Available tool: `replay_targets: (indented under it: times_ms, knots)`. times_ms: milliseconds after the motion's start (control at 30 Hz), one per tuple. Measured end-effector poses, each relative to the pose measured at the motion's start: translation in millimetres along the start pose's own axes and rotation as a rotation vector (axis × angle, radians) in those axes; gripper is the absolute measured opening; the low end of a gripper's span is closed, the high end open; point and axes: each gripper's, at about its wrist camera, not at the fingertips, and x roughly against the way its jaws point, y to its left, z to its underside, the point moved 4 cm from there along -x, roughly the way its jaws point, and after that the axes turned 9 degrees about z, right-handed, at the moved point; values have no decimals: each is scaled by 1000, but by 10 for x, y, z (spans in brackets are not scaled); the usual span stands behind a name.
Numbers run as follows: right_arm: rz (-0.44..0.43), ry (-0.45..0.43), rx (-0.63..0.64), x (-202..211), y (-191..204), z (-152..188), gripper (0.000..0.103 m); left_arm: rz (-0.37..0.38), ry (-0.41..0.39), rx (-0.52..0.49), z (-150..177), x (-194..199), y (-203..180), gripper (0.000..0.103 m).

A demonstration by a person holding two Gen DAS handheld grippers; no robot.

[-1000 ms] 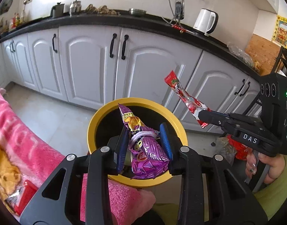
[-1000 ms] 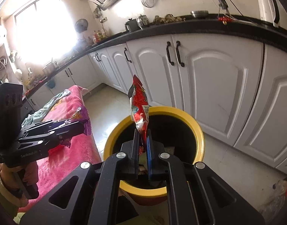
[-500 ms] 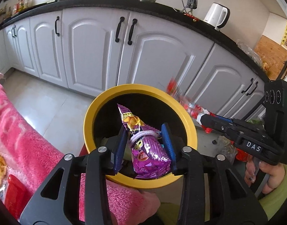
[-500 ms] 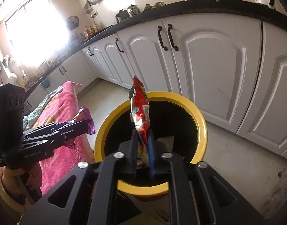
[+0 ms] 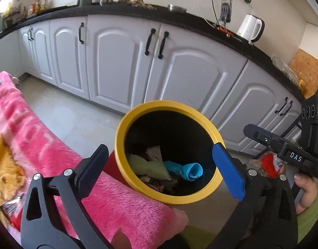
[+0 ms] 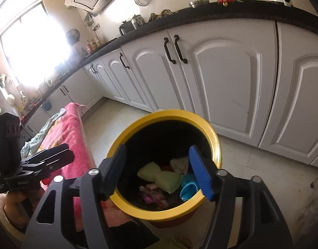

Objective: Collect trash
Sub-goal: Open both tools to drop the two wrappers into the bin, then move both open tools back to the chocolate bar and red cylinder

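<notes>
A yellow-rimmed trash bin (image 5: 125,124) stands on the kitchen floor; it also shows in the right wrist view (image 6: 216,143). Inside lie a green cloth (image 5: 147,166), a blue rolled piece (image 5: 192,171) and crumpled wrappers, with a purple wrapper (image 6: 150,197) near the bottom. My left gripper (image 5: 161,169) is open and empty, held over the bin's mouth. My right gripper (image 6: 159,170) is open and empty above the bin too; it also shows from the side in the left wrist view (image 5: 250,129).
A pink blanket (image 5: 34,137) covers a surface left of the bin, with wrappers (image 5: 7,205) on it. White cabinets (image 5: 117,62) under a black counter run behind. A red bag (image 5: 268,166) lies on the floor at right.
Both grippers opened. The purple snack packet left my left gripper and the red wrapper left my right gripper; both dropped into the bin.
</notes>
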Motion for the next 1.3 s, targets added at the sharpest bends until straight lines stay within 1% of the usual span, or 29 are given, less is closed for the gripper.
replay_targets:
  times_ms: [33,100,233,467,533,667,900,1133,1300]
  knots:
    - [1,-8,2,23,11,-12,73,-9,-10,-1,-9,46,5,92]
    - [-3,-23,5,78,45,-28,77,-29,-29,-4,-20,151,26,92]
    - [-17,-38,22,146,153,-66,78,-52,-62,-4,-22,349,70,92]
    - [-24,-88,83,297,422,-110,84,-98,-139,-7,-34,720,150,92]
    - [-38,-106,101,350,520,-120,85,-110,-162,-7,-37,827,179,92]
    - [-56,-126,128,432,679,-140,85,-134,-195,1,-16,1011,245,92]
    - [-93,-146,177,544,994,-126,85,-176,-255,45,52,1331,457,92]
    - [-133,-134,246,545,1416,-18,85,-217,-295,94,180,1622,736,92]
    - [-168,-111,286,490,1720,94,85,-254,-312,144,308,1819,1005,92]
